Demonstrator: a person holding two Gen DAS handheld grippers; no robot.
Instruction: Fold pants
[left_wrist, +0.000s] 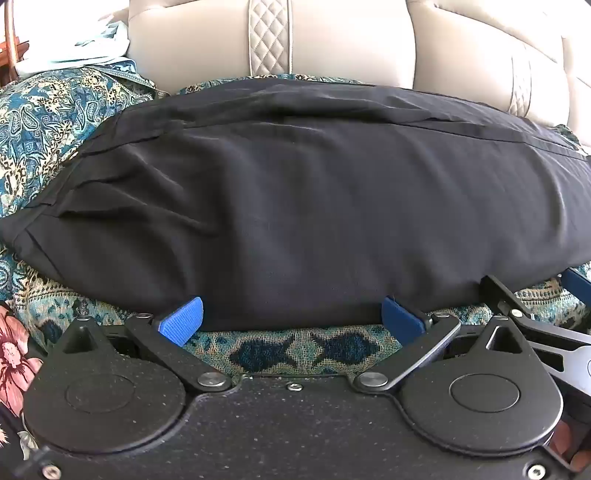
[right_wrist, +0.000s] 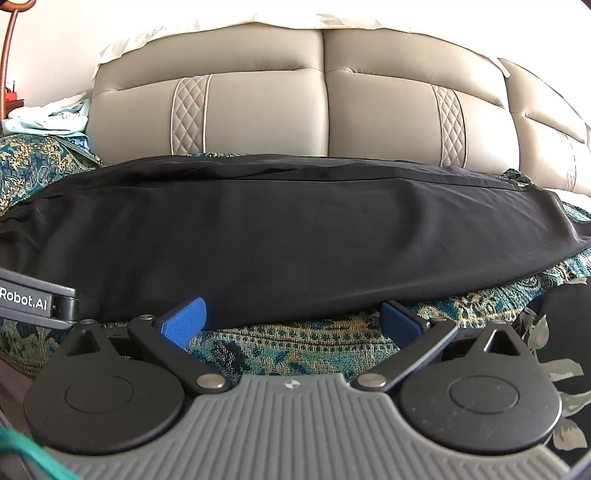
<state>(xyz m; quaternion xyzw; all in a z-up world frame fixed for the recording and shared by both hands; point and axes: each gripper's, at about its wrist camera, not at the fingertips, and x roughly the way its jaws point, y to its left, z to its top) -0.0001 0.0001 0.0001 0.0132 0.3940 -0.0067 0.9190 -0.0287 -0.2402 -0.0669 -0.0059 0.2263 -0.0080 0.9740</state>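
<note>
The soft, limp black pants should lift easily by their near edge, where the left gripper and right gripper both wait with jaws apart.

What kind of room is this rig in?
Probably a home living room: a beige leather sofa with quilted panels, a teal paisley throw over its seat, and black pants spread on top.

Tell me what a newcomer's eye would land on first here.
The black pants dominate, lying lengthwise across the teal paisley cover in front of the beige sofa back. At their near edge, the left gripper and right gripper wait side by side, blue-padded jaws wide open.
</note>
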